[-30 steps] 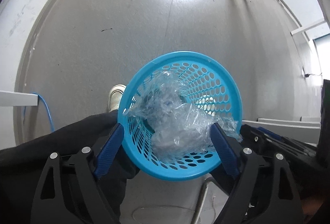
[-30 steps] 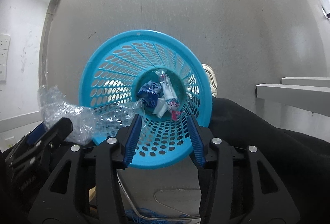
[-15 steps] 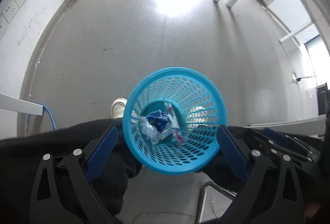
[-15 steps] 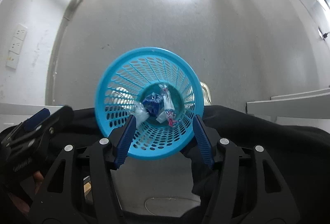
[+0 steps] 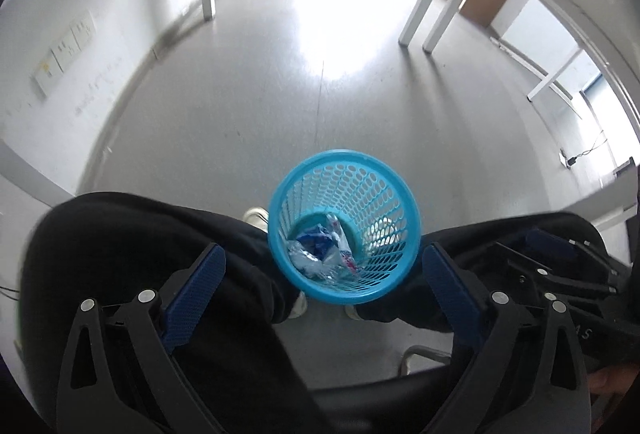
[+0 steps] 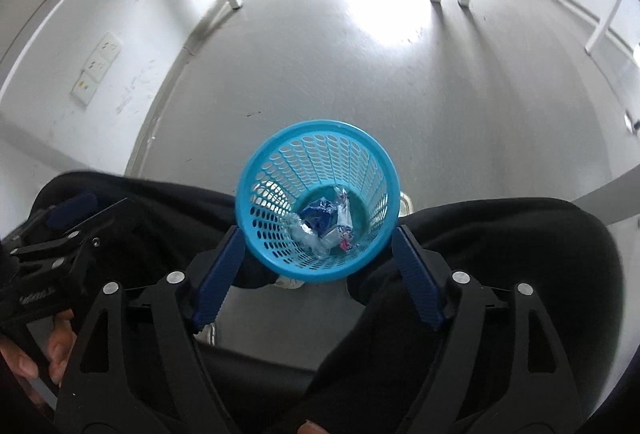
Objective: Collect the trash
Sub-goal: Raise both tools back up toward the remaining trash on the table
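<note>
Since the earlier frames the clear plastic wrap has dropped out of the left tool into the blue basket, and both tools have pulled up and away from it, jaws just opening with nothing between them. In the left view the wrap lies crumpled on the basket's bottom beside a blue wrapper, the basket standing on the floor between the person's knees. In the right view the right tool hangs open above the same basket. The trash looks feather-light, soft and crinkly; pinching a bunched fold should serve best.
</note>
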`<state>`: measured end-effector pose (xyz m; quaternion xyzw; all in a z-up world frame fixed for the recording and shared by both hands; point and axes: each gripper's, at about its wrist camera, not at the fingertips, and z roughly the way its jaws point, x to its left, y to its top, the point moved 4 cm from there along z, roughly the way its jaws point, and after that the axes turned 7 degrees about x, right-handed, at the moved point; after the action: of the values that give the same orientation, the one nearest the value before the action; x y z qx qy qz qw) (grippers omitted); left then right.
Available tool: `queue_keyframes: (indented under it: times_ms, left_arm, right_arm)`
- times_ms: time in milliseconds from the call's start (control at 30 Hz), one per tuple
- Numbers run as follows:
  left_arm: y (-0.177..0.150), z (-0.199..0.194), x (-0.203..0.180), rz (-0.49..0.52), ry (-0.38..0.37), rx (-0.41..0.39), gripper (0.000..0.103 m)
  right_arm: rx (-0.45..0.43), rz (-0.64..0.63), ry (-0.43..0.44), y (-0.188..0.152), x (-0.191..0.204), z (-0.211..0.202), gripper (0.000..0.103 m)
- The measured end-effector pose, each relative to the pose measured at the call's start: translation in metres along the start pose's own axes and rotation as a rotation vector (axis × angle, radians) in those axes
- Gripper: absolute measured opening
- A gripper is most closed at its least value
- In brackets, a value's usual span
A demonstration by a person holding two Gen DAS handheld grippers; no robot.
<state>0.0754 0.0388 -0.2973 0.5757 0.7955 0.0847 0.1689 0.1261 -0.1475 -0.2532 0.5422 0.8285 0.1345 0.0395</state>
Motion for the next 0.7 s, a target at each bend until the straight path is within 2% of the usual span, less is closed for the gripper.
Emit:
queue_keyframes:
  times_ms: [133, 300, 500, 567, 700]
  left_arm:
    - [-0.023, -0.037, -0.009, 0.039, 0.009, -0.055, 0.097]
    - [-0.042, -0.076, -0.014, 0.076, -0.012, -0.108, 0.097]
    - [-0.055, -0.129, -0.019, 0.120, -0.029, -0.255, 0.097]
    - [-0.054, -0.139, -0.018, 0.118, -0.031, -0.277, 0.097]
    - [-0.050, -0.151, -0.018, 0.125, -0.041, -0.270, 0.097]
  right_arm:
    - [-0.036, -0.024, 0.025, -0.024, 0.000, -0.036, 0.079]
    - [-0.130, -0.084, -0.014, -0.052, -0.003, -0.080, 0.086]
    - [-0.259, -0.114, 0.001, -0.070, -0.010, -0.131, 0.094]
    - [-0.268, -0.124, -0.009, -0.074, -0.011, -0.138, 0.094]
    - [-0.247, -0.109, 0.000, -0.074, -0.011, -0.146, 0.094]
